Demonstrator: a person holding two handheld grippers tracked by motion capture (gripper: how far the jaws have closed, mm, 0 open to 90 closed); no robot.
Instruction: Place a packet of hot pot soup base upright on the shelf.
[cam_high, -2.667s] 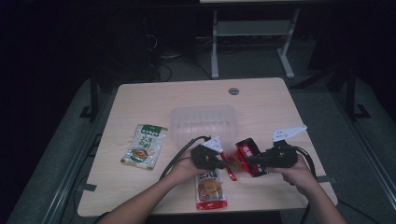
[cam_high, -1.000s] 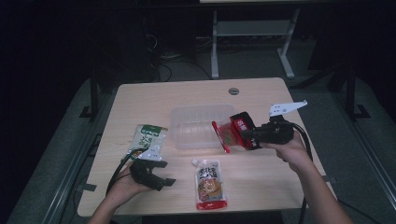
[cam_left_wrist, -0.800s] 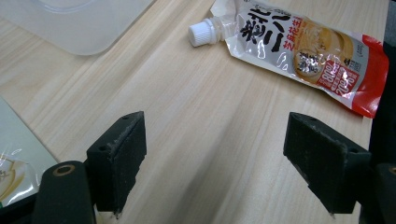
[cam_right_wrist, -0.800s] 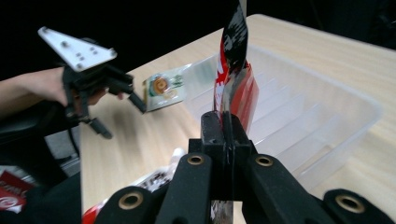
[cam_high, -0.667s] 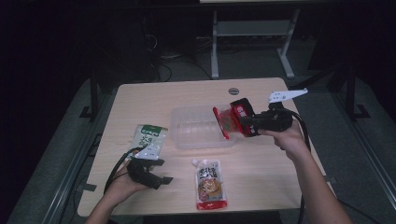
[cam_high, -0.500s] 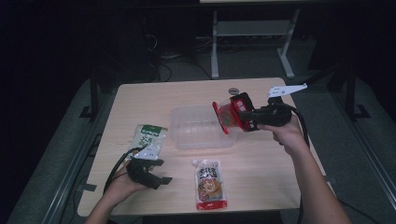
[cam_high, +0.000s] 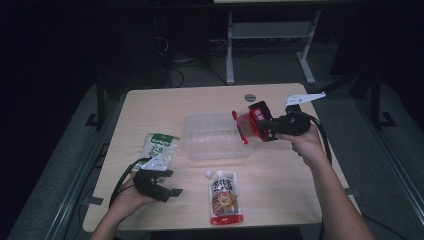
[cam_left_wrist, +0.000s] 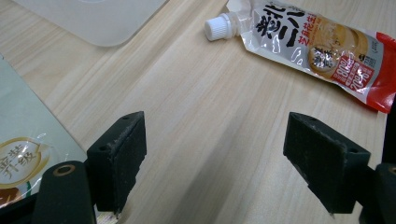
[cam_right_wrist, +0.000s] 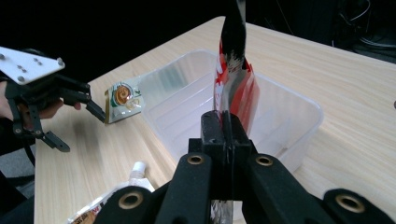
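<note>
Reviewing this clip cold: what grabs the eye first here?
The right gripper pinches a red pouch upright over the clear plastic bin at mid-table. Nearer the person, a spouted pouch lies flat, and the left gripper rests open beside a green packet.

The table (cam_high: 300, 190) has a pale wood-grain top, smooth and matt, with fine lines running along it in the left gripper view. The storage bin (cam_high: 216, 137) is clear plastic, slightly frosted, its floor ribbed and its rim catching soft glare. The red pouch (cam_right_wrist: 233, 79) pinched in the right gripper (cam_right_wrist: 224, 123) is thin glossy film, creased and shiny. The spouted sauce pouch (cam_left_wrist: 322, 46) is likewise glossy printed film with bright reflections, and its screw cap is white ridged plastic. The green-and-white packet (cam_high: 160, 147) looks like smooth shiny foil-like film. The left gripper (cam_left_wrist: 219, 172) has matt black pads with a rough, grainy face, and black bodies with small brass-coloured metal eyelets.
</note>
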